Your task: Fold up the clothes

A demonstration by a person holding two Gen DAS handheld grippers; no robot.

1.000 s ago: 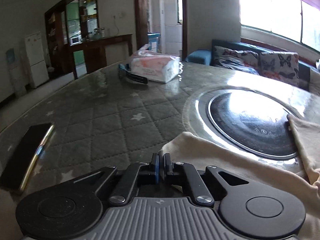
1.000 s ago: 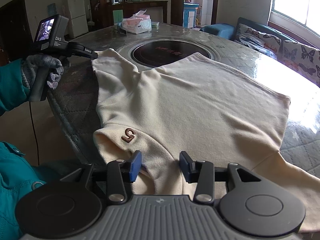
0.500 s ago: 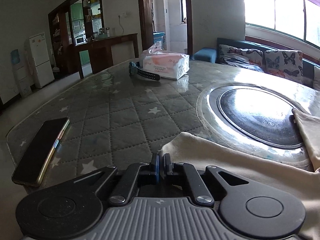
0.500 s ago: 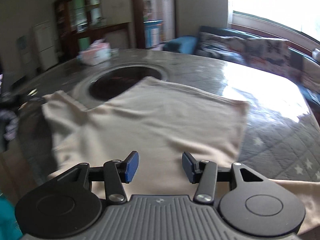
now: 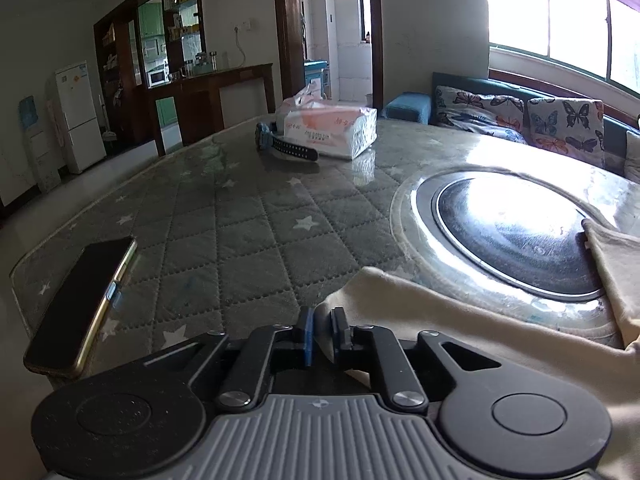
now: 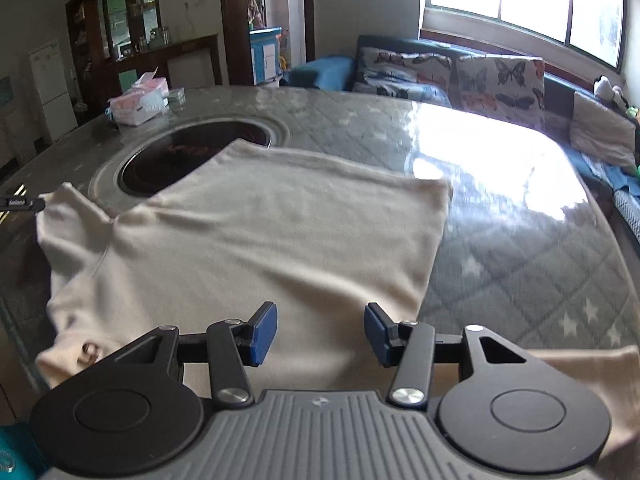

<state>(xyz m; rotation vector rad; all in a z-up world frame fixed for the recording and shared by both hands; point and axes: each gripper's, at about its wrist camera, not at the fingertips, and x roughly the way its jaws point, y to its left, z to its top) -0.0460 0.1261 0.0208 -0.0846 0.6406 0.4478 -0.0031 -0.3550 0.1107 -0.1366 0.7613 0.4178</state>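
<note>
While the cream shirt (image 6: 248, 240) lies spread flat and unfolded on the table (image 6: 520, 240), my left gripper (image 5: 322, 330) pinches its near-left sleeve and my right gripper (image 6: 320, 334) hovers spread.

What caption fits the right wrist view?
Open right gripper hovers over a cream shirt spread on the quilted table.

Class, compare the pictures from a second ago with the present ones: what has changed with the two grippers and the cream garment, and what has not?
The right gripper, open and empty throughout, has swung right from the collar end toward the hem of the cream garment. The left gripper stays shut on a garment edge, its view shifted slightly. Phone and tissue pack have not moved.
</note>
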